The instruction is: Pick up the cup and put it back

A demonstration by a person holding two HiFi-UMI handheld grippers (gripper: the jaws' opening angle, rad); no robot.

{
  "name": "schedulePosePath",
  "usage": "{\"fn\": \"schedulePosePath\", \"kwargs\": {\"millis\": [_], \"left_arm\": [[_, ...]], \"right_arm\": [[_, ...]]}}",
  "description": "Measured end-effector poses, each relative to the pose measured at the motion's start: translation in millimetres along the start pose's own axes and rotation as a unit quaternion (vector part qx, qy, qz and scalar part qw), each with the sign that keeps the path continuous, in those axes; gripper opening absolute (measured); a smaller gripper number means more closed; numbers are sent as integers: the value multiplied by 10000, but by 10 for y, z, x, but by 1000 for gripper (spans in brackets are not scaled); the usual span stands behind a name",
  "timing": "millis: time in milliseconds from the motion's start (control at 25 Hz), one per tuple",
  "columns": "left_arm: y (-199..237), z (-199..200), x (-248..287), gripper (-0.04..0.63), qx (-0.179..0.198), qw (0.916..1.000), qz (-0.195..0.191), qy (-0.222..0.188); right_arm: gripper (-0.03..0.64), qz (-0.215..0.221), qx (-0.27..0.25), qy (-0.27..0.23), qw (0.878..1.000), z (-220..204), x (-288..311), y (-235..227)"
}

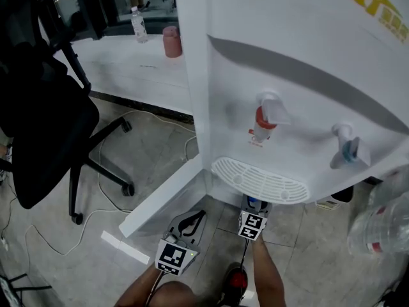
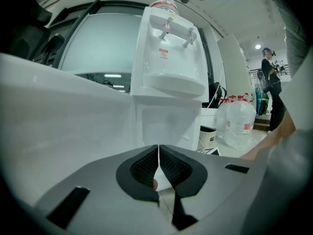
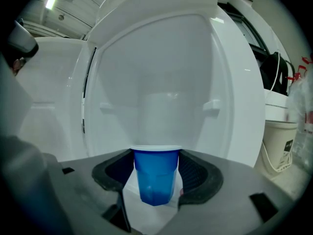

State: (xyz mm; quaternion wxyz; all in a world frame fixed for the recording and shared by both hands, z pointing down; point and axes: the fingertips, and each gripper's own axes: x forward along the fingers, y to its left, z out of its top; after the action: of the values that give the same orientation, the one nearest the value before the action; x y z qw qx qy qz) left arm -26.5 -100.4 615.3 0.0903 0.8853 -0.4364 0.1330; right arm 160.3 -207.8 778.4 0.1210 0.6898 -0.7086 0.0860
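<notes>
A blue plastic cup with a white rim stands upright between the pads of my right gripper, which is shut on it. Behind it is a white recess in the water dispenser. In the head view the right gripper reaches under the dispenser's drip tray, and only a sliver of the blue cup shows there. My left gripper hangs lower left of the tray, over the floor. In the left gripper view its jaws are shut and hold nothing.
The white dispenser has a red tap and a blue tap. A black office chair stands left. A white desk carries a pink cup and a bottle. A large water jug is at right; a bucket stands beside the dispenser.
</notes>
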Motion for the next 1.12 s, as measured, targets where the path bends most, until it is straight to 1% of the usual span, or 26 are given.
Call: {"fn": "schedulePosePath", "kwargs": {"millis": [280,560,840,1120], "left_arm": [[44,-34,-10,29,-35,10000,63,16],[85,-51,-6,29,-67,9999,118,19],[38,-52,15,29,-68,10000,48,10],[36,-37,-12,29,-93,9999,42,-30]], "right_arm": [[285,-48,-4,-76,10000,58,98,-37],[288,-3,83,-83,9999,71,163,-17],[325,114,21,6,9999,23,109,11],[348,255,-27,179,9995,-27,84,62]]}}
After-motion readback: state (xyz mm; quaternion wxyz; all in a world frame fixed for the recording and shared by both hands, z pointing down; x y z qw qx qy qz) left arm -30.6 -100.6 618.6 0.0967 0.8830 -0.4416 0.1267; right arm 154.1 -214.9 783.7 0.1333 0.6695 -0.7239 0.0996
